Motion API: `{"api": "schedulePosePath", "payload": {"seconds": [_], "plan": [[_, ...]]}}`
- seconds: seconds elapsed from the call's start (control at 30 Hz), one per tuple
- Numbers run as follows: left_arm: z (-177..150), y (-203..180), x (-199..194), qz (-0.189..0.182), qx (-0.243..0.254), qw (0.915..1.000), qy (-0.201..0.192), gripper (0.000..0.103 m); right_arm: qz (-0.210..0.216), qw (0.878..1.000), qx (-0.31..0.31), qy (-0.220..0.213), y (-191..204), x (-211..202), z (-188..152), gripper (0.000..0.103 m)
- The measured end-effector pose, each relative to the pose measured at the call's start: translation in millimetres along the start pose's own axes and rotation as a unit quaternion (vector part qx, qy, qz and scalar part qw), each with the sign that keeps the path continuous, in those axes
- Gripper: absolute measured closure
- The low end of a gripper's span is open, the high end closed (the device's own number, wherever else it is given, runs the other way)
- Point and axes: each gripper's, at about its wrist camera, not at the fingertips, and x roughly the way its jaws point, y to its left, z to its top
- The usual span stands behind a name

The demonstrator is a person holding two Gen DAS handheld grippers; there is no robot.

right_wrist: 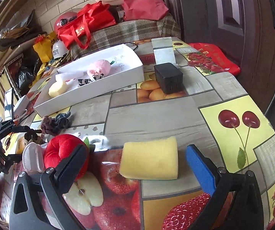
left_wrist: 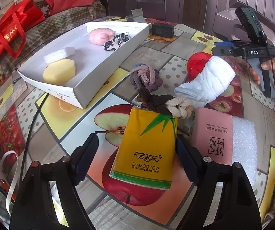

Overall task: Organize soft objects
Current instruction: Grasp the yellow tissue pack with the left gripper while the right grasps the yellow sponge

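- Low in the left wrist view, the left gripper (left_wrist: pixel 135 153) stands spread around a yellow tissue pack (left_wrist: pixel 146 149); its right finger looks to touch the pack, the left stays apart.
- Only this view shows the pink tissue pack (left_wrist: pixel 212 134) and white foam (left_wrist: pixel 244 145), lower right.
- Low in the right wrist view, the right gripper (right_wrist: pixel 135 163) is released, straddling a yellow sponge (right_wrist: pixel 150 158).
- Only there: a black box (right_wrist: pixel 168 77), centre top.
- Both show the white tray (left_wrist: pixel 99 74), upper left, holding a pink puff (left_wrist: pixel 101 35).

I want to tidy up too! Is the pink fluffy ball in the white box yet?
In. The pink fluffy ball lies inside the white box, beside a black-and-white cloth.
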Motion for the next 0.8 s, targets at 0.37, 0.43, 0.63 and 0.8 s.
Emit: {"api": "schedulePosePath", "payload": {"seconds": [0.37,0.43,0.63,0.8], "plan": [[-2,-5,1,-0.003,0.013,0.9999,0.006,0.037,-0.022,0.999,-0.018,0.045,6,17,-2,0.036],[-1,-5,-2,-0.004,0.012,0.9999,0.000,0.054,-0.012,0.999,-0.018,0.043,5,16,-3,0.044],[7,8,-26,0.039,-0.010,0.9977,-0.054,0.054,-0.004,1.000,-0.009,0.027,3,10,-2,0.050],[25,11,-55,0.089,-0.031,0.9890,-0.114,0.054,0.001,1.000,0.005,-0.019,0,-8,4,0.050]]}}
